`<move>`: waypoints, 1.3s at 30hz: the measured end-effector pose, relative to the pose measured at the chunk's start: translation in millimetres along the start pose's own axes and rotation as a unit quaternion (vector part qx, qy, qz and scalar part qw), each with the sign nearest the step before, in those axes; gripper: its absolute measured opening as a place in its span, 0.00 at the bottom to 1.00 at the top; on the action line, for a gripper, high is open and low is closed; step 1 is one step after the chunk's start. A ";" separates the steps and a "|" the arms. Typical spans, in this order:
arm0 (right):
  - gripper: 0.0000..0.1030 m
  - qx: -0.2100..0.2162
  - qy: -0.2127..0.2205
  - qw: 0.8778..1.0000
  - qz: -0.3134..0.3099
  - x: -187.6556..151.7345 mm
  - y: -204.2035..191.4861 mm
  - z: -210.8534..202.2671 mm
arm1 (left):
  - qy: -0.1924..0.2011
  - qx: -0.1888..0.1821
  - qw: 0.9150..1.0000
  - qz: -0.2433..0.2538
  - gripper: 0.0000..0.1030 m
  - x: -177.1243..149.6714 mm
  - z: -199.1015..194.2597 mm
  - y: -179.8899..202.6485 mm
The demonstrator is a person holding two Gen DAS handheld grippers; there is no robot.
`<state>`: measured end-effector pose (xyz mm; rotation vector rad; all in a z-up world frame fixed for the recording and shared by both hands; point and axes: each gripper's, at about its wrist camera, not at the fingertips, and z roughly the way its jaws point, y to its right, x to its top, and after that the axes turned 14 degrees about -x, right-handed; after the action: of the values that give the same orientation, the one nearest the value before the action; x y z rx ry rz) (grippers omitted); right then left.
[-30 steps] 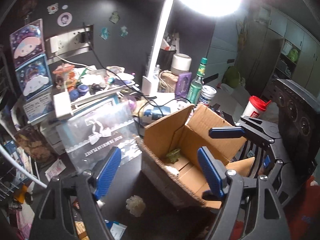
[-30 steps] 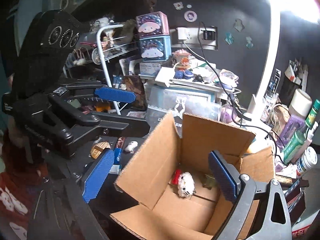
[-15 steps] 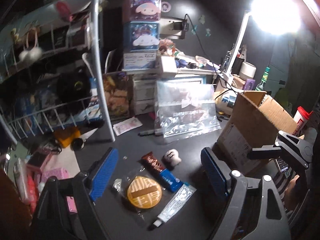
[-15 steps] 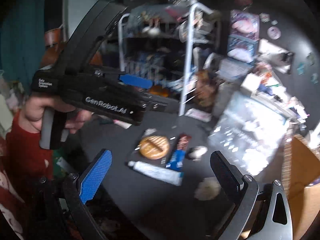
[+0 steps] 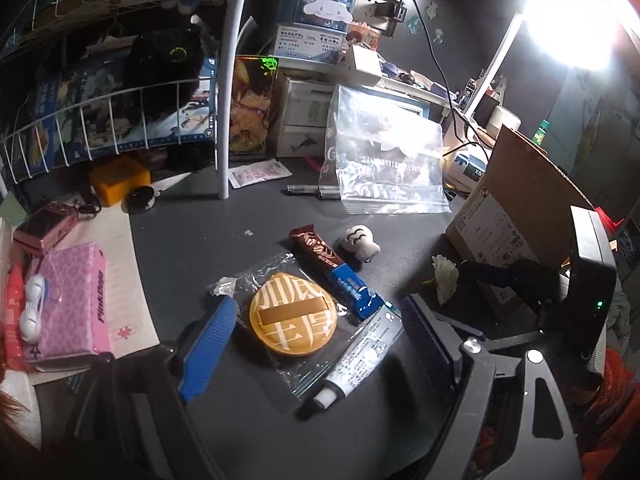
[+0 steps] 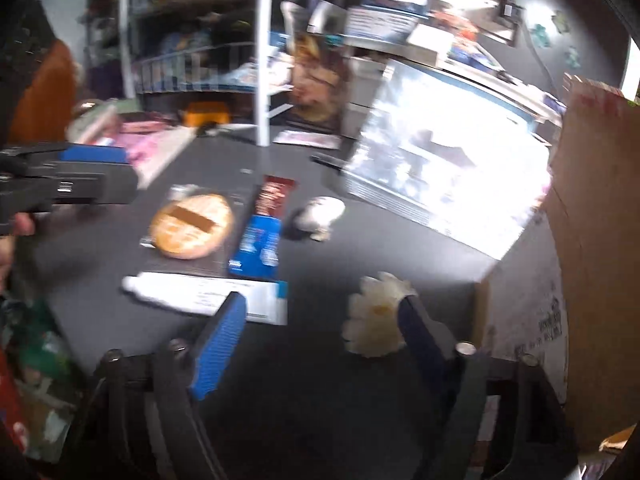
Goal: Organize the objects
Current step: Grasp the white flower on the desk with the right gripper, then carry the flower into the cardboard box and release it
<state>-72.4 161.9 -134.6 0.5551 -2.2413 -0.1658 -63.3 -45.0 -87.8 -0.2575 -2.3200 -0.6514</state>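
Between left claw point(image 5: 316, 328) fingers: wrapped cookie point(image 5: 293, 321)

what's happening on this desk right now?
A person with two handheld grippers is sorting desk clutter beside a cardboard box. The left gripper hangs open over a wrapped round cookie, not gripping it. The right gripper is closing near a small white flower, which is not yet clamped. A snack bar and tube lie loose.
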 end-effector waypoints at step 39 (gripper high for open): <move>0.11 0.107 0.124 0.986 -0.031 65.2 41.0 -116.0 | 0.025 -0.165 0.983 0.082 0.36 82.9 -30.5 97.0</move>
<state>-38.1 176.8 -0.5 0.7193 -2.0110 0.1096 -71.9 22.0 24.7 -0.5719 -2.1083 -0.9447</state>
